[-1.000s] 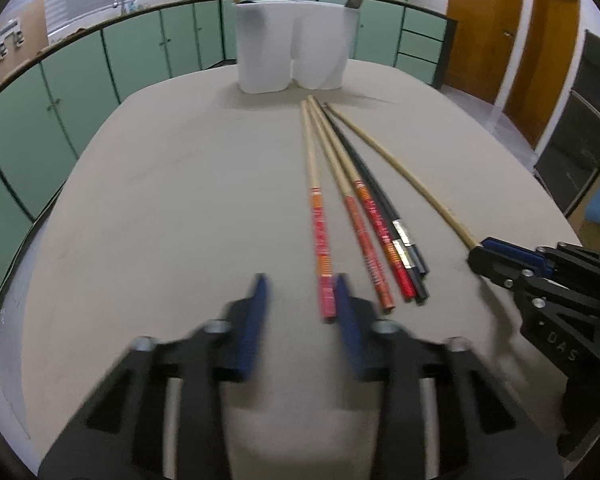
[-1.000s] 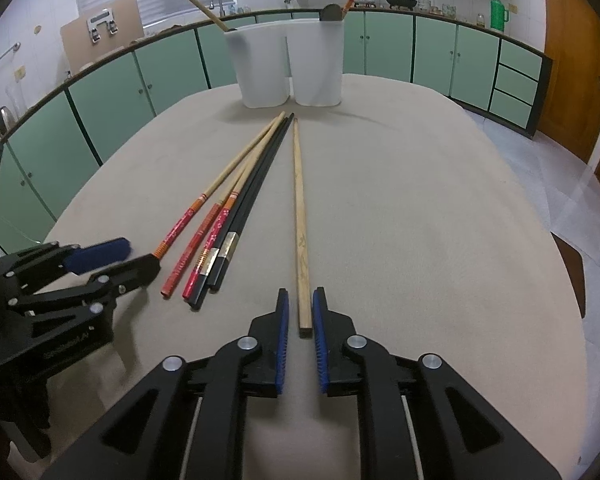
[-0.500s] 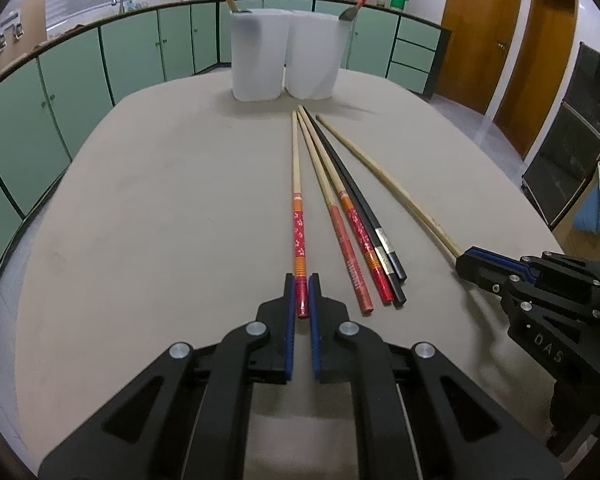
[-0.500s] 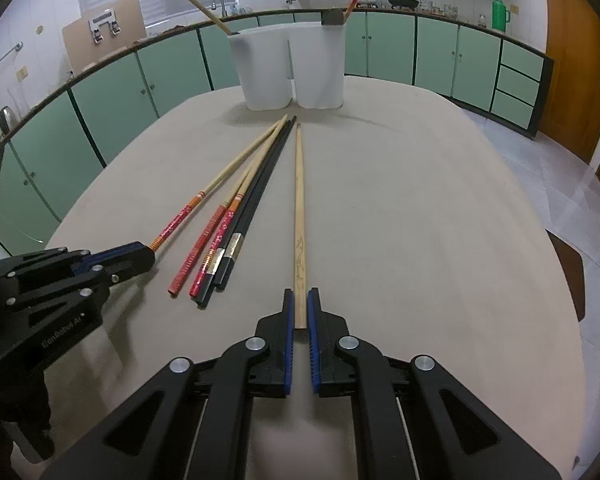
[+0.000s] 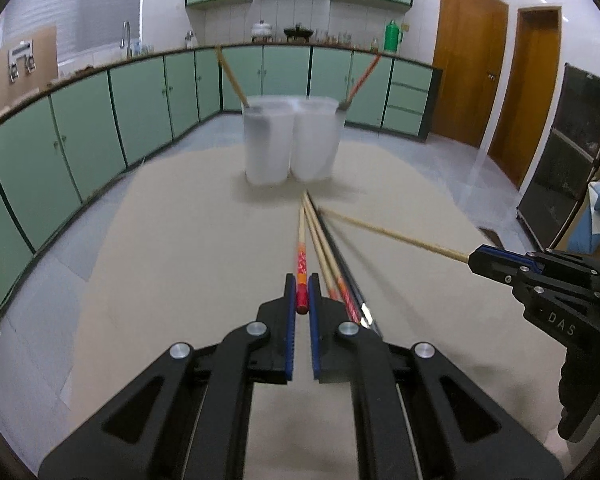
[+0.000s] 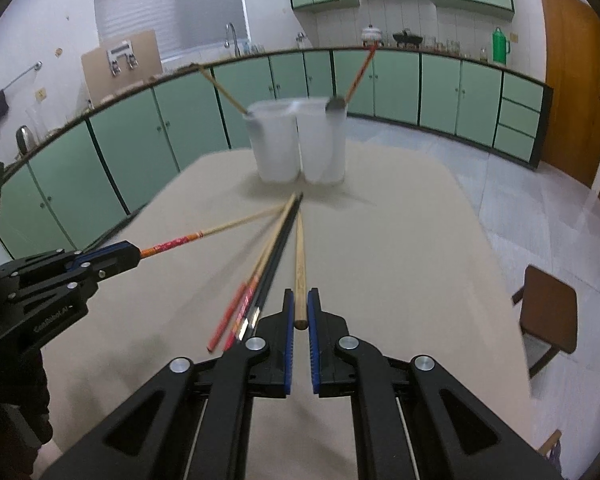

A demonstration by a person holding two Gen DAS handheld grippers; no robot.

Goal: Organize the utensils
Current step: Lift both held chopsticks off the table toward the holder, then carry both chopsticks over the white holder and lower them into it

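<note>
Your left gripper (image 5: 301,294) pinches the red-patterned chopstick (image 5: 301,258) between its fingers, your right gripper (image 6: 300,312) the plain wooden chopstick (image 6: 300,256); other chopsticks (image 6: 256,280) lie on the bench (image 6: 400,264).

2 wrist fisheyes, both toward white cups (image 5: 290,142)

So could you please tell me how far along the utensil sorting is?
Done: one utensil stands in each white cup. In hand: left gripper grips a red-ended chopstick, right gripper a plain wooden chopstick. Left: the chopsticks on the table.
</note>
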